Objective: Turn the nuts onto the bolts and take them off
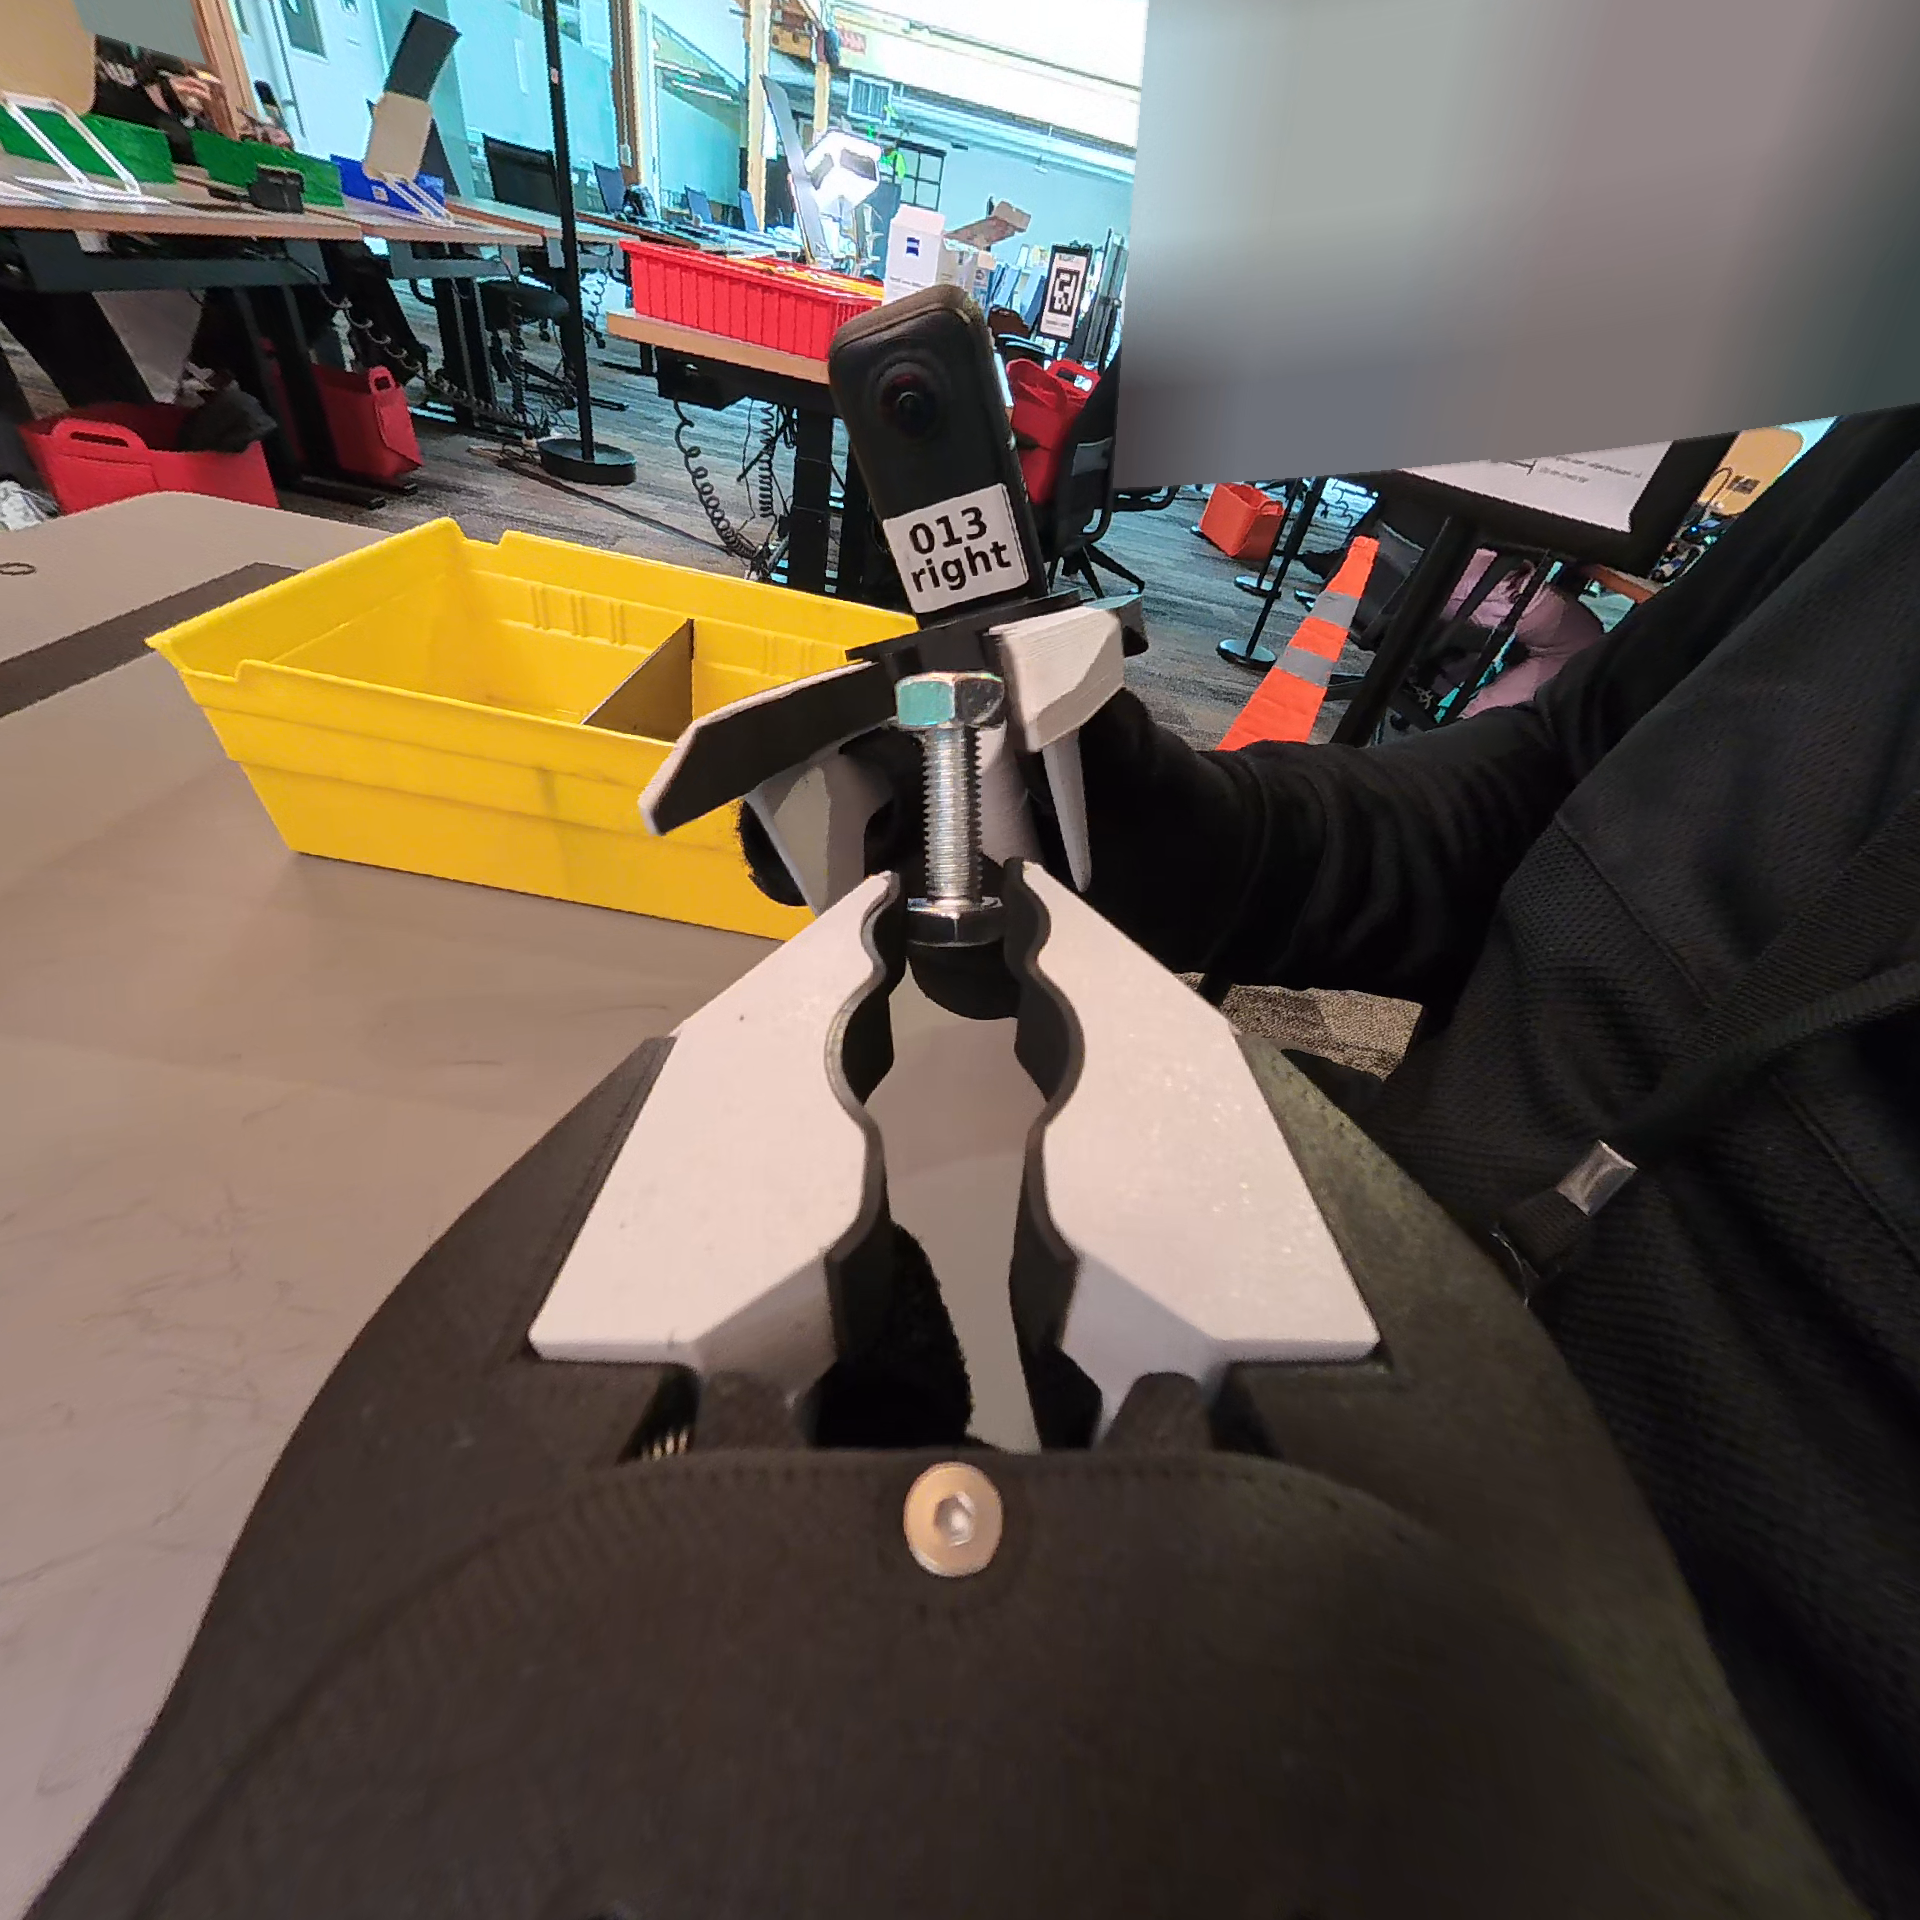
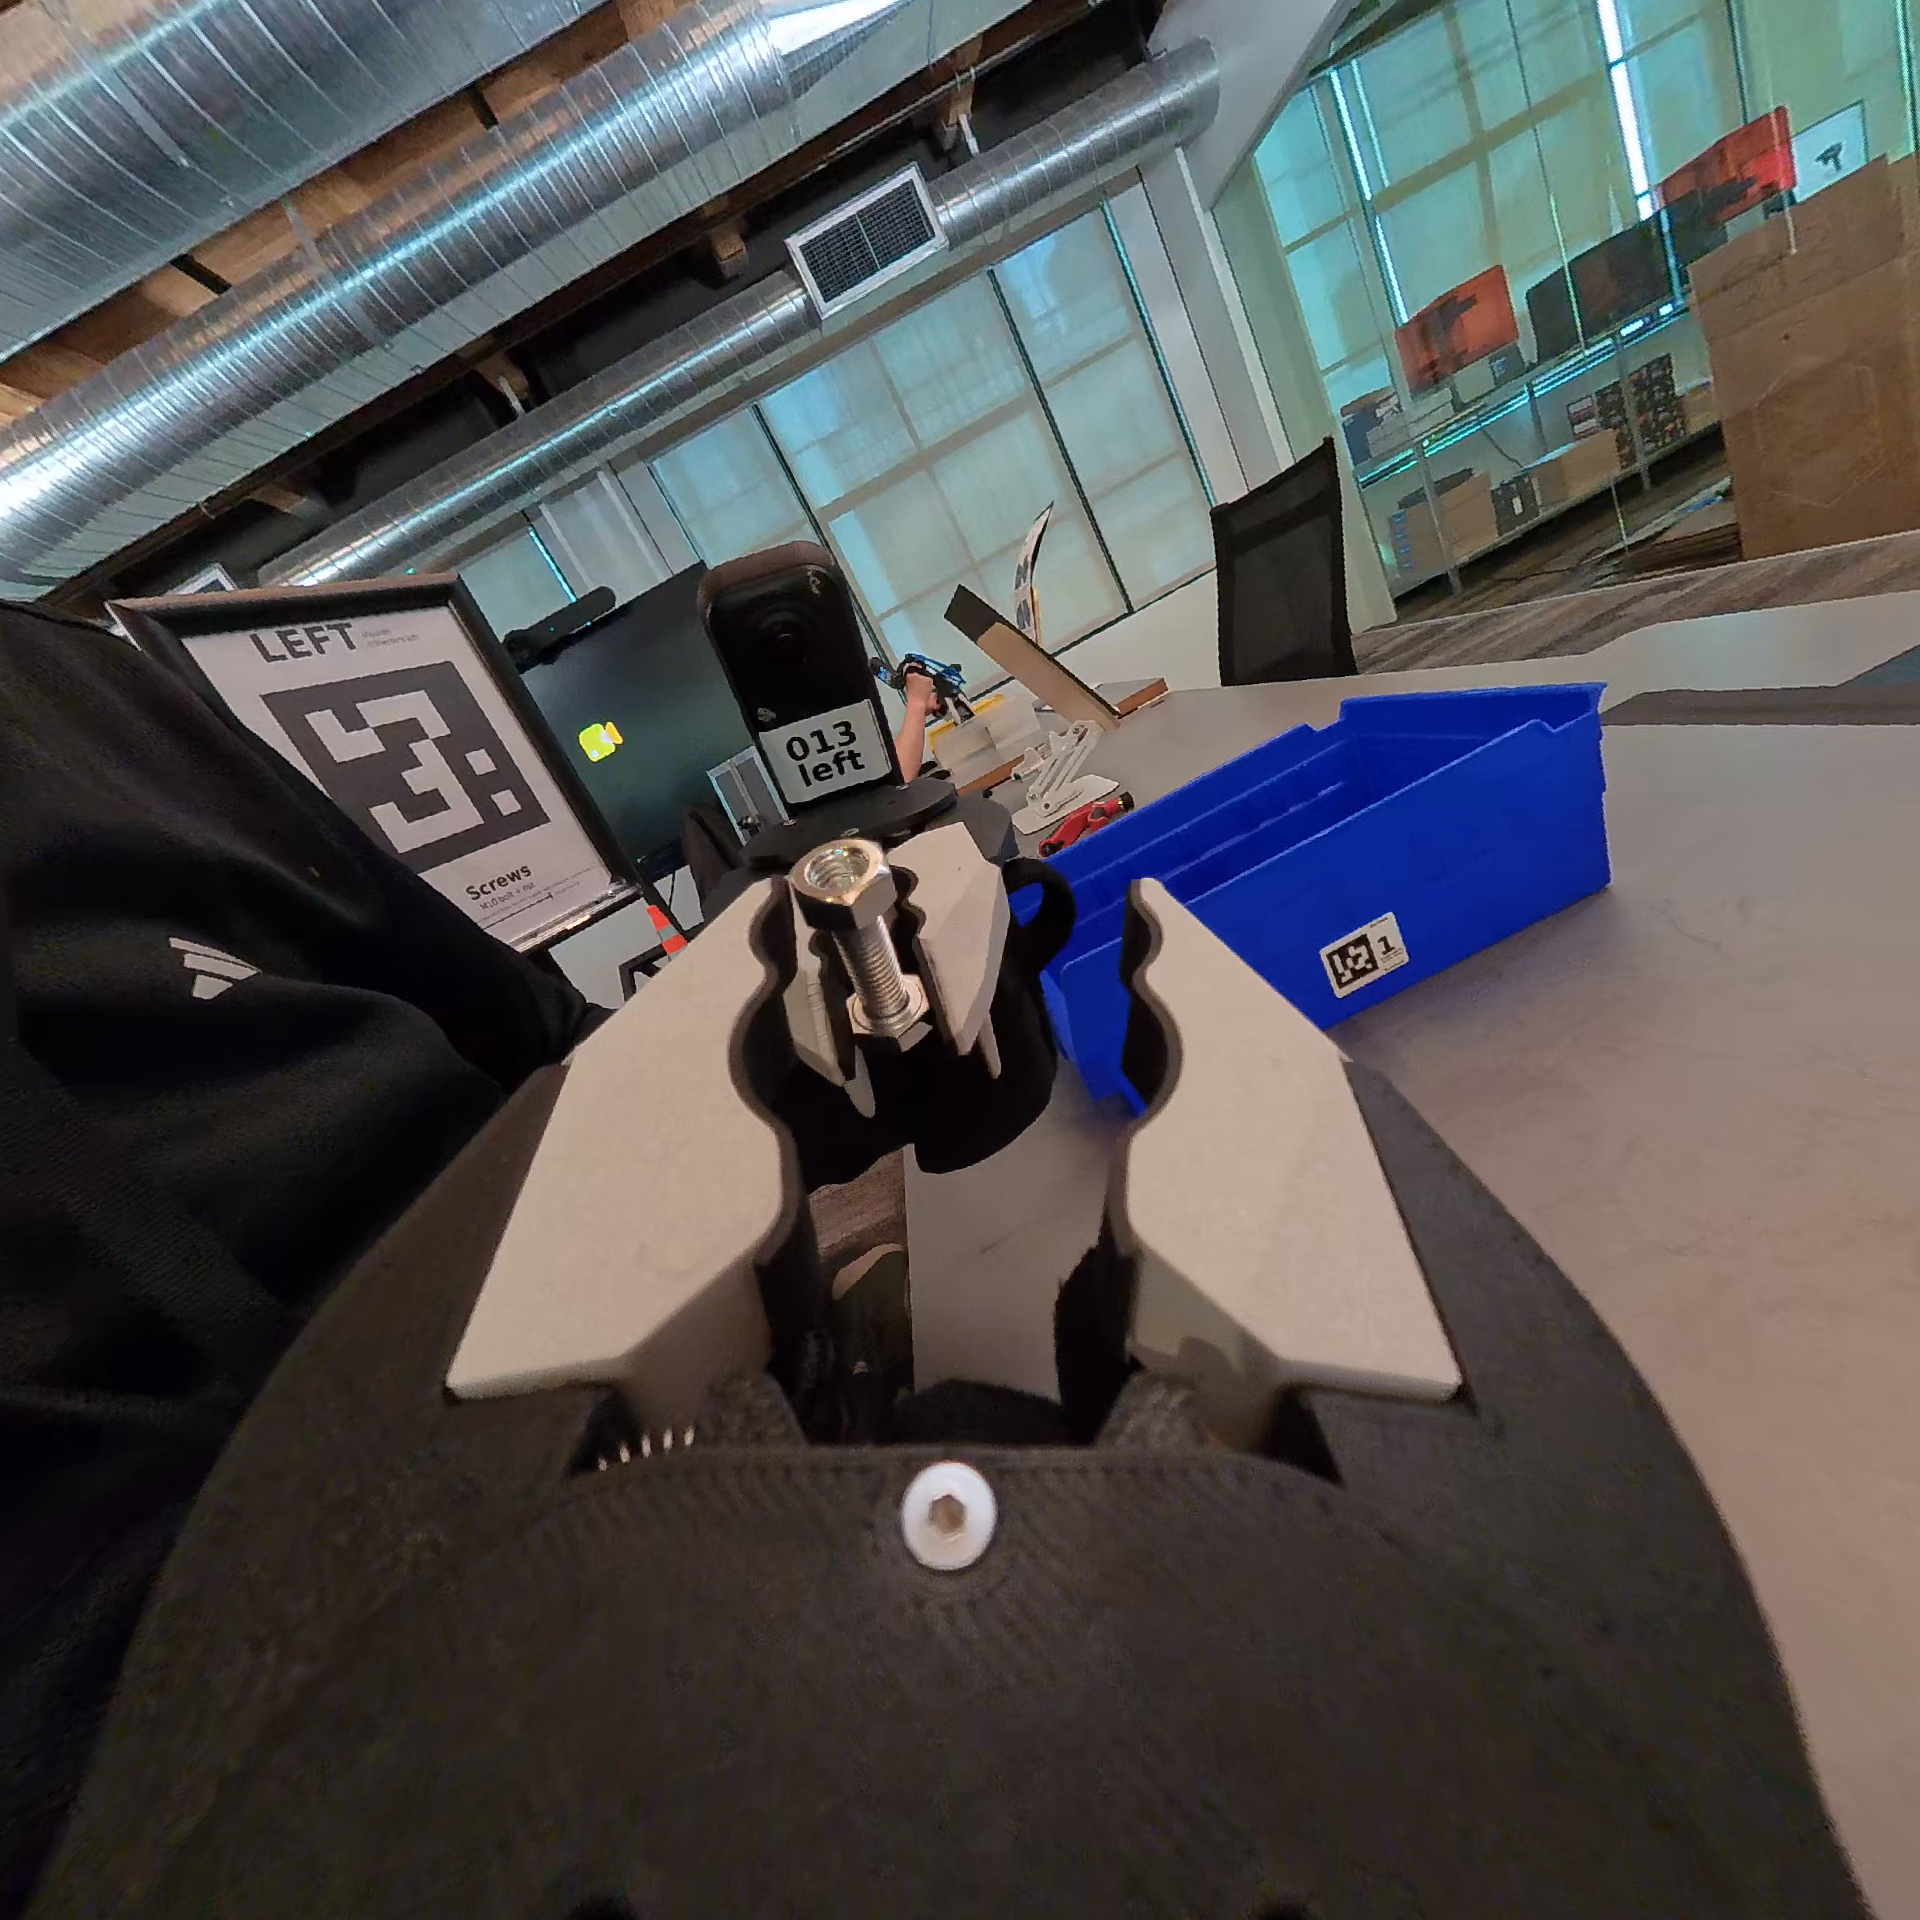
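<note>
My left gripper (image 1: 954,891) is shut on the hex head of a silver bolt (image 1: 951,800) and holds it upright above the table edge. A silver nut (image 1: 951,701) sits on the bolt's far threaded end. In the right wrist view the nut (image 2: 840,883) faces me, with the bolt (image 2: 868,956) running back into the left gripper's fingers (image 2: 966,925). My right gripper (image 2: 951,902) is open, its fingers spread wide on either side of the nut, the left fingertip close beside it. Its fingers (image 1: 1060,686) also show behind the nut in the left wrist view.
A yellow divided bin (image 1: 416,727) stands on the grey table (image 1: 260,1039) to the left. A blue bin (image 2: 1403,831) stands on the table on the right. A person's black sleeve (image 1: 1403,831) is close by. A framed marker sign (image 2: 416,769) stands behind. Only a small space, under 4 cm, lies between the two pairs of fingers.
</note>
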